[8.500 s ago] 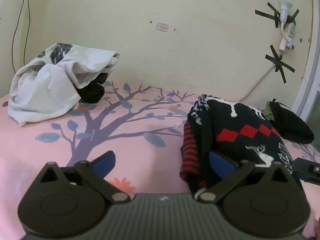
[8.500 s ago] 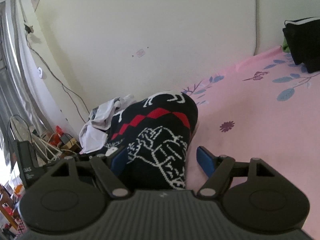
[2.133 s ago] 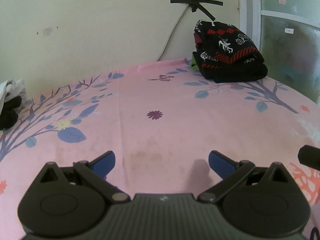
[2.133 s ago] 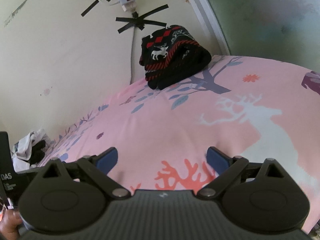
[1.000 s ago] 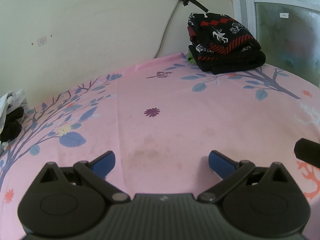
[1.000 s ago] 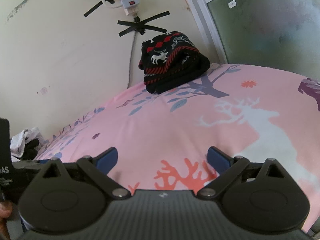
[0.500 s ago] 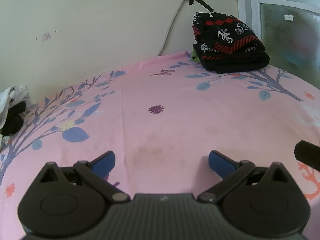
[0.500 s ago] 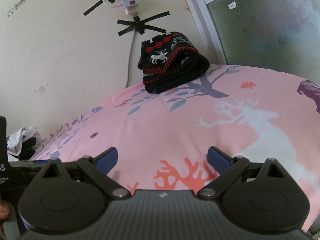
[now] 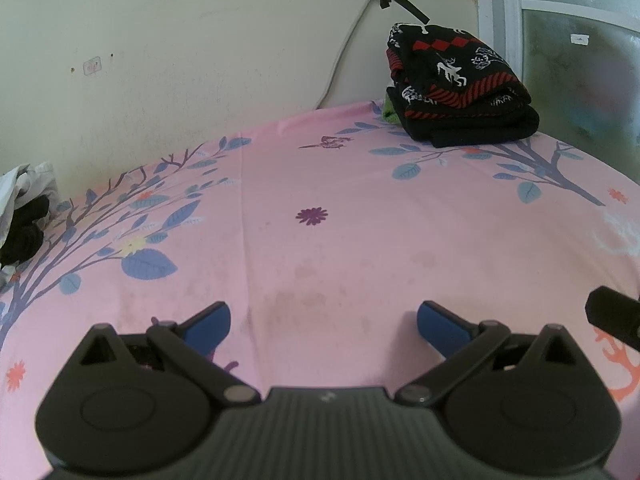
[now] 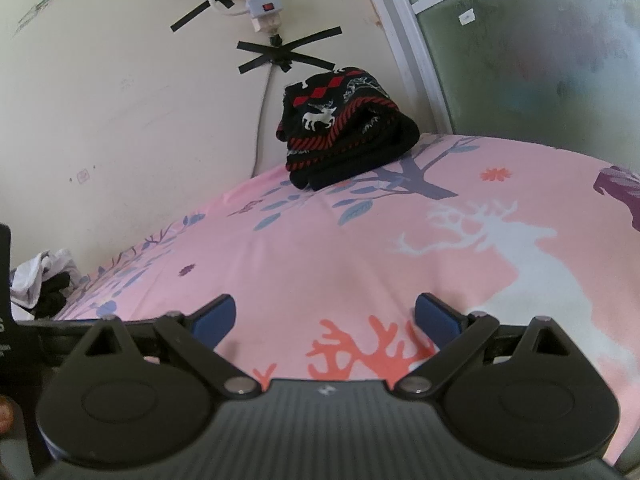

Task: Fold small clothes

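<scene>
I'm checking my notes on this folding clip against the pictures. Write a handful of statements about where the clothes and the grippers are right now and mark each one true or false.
1. The folded black and red sweater sits near the wall in the far corner of the pink bedsheet. True.
2. The left gripper is shut on the sweater. False: its jaws are spread and empty over bare sheet.
3. A pile of unfolded white and black clothes lies at the far left edge of the bed. True.
4. The right gripper holds a white garment. False: it is open and holds nothing.
5. The sweater is spread out flat in the middle of the bed. False: it is folded into a thick bundle by the window frame.
</scene>
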